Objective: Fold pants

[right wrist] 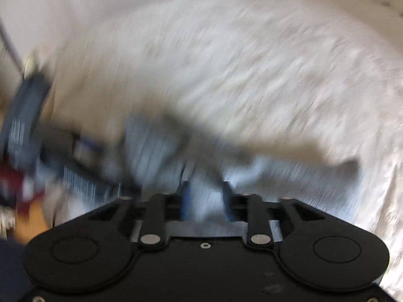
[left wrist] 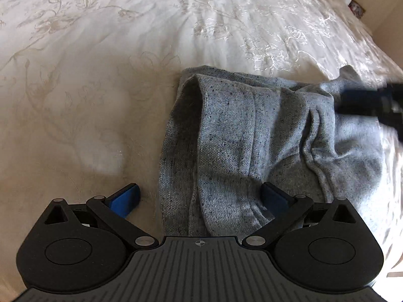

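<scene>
Grey speckled knit pants lie bunched on a white embroidered bedspread. My left gripper is open just above the near end of the pants, its blue fingers on either side of a folded leg, holding nothing. My right gripper shows as a dark blur at the pants' far right end. In the right wrist view, heavily motion-blurred, my right gripper has its blue fingers partly closed with grey pants fabric between them. The left gripper shows there as a blur at left.
The bedspread's right edge falls away, with a wall and small items beyond. In the right wrist view a wood floor shows at lower left below the bed edge.
</scene>
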A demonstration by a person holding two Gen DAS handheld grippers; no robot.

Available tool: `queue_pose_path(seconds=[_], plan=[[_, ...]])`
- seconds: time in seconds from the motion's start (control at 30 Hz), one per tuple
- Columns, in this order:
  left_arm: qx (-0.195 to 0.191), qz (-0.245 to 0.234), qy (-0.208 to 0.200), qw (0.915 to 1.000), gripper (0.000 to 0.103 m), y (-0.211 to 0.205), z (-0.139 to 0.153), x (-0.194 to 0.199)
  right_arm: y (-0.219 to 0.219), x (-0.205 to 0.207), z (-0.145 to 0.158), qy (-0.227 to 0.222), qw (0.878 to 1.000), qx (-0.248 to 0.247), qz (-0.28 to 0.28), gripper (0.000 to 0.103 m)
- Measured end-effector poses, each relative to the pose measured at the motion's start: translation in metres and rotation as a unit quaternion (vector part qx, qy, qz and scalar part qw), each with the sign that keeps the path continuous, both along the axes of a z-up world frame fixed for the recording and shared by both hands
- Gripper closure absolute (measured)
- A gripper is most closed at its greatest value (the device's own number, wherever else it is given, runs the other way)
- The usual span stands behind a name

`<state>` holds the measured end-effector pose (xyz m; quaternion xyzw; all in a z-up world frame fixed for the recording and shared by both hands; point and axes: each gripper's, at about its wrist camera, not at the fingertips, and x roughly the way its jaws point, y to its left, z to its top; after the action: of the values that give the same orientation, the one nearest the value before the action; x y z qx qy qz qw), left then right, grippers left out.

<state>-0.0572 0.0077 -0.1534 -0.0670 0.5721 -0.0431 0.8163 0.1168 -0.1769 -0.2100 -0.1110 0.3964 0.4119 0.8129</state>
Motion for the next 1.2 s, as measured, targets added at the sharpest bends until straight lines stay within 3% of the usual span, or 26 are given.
queue_pose_path(seconds=[0.13, 0.2, 0.23, 0.4, 0.53, 0.67, 0.77, 0.93, 1.03, 1.1, 1.2], plan=[[0.002, -0.006, -0.006, 1.0000, 0.000, -0.001, 0.003, -0.005, 0.029, 0.021, -0.014, 0.035, 0.999, -0.020, 0.020, 0.054], [-0.006, -0.007, -0.004, 1.0000, 0.001, 0.004, 0.009, -0.004, 0.036, 0.015, -0.023, 0.057, 0.997, -0.026, 0.053, 0.059], [-0.008, -0.005, -0.008, 0.9999, 0.001, 0.007, 0.015, -0.003, 0.038, 0.006, -0.024, 0.046, 0.996, -0.033, 0.071, 0.065], [-0.030, 0.036, -0.076, 0.9960, 0.001, 0.030, 0.058, 0.001, 0.035, -0.030, -0.030, -0.005, 0.991, -0.058, 0.119, 0.065], [-0.027, 0.037, -0.085, 0.9953, 0.001, 0.025, 0.059, 0.038, 0.039, -0.044, -0.032, -0.057, 0.982, -0.087, 0.160, 0.059], [-0.018, 0.038, -0.073, 0.9965, 0.001, 0.011, 0.046, 0.067, 0.037, -0.052, -0.030, -0.065, 0.979, -0.089, 0.169, 0.056], [0.005, 0.043, -0.032, 0.9985, 0.000, 0.010, 0.028, 0.061, 0.033, -0.054, -0.028, -0.063, 0.980, -0.084, 0.169, 0.056], [-0.027, 0.086, -0.021, 0.9957, 0.000, 0.024, 0.013, 0.042, 0.024, -0.031, -0.014, -0.034, 0.988, -0.046, 0.140, 0.059], [-0.024, 0.080, -0.031, 0.9960, 0.000, 0.024, 0.016, 0.043, 0.017, -0.004, 0.001, -0.038, 0.993, -0.016, 0.110, 0.060], [-0.021, 0.073, -0.035, 0.9965, 0.000, 0.023, 0.017, 0.042, 0.016, 0.016, 0.003, -0.040, 0.993, -0.027, 0.104, 0.059], [-0.019, 0.072, -0.037, 0.9965, 0.000, 0.024, 0.018, 0.044, 0.020, 0.044, -0.007, -0.031, 0.988, -0.065, 0.137, 0.059]])
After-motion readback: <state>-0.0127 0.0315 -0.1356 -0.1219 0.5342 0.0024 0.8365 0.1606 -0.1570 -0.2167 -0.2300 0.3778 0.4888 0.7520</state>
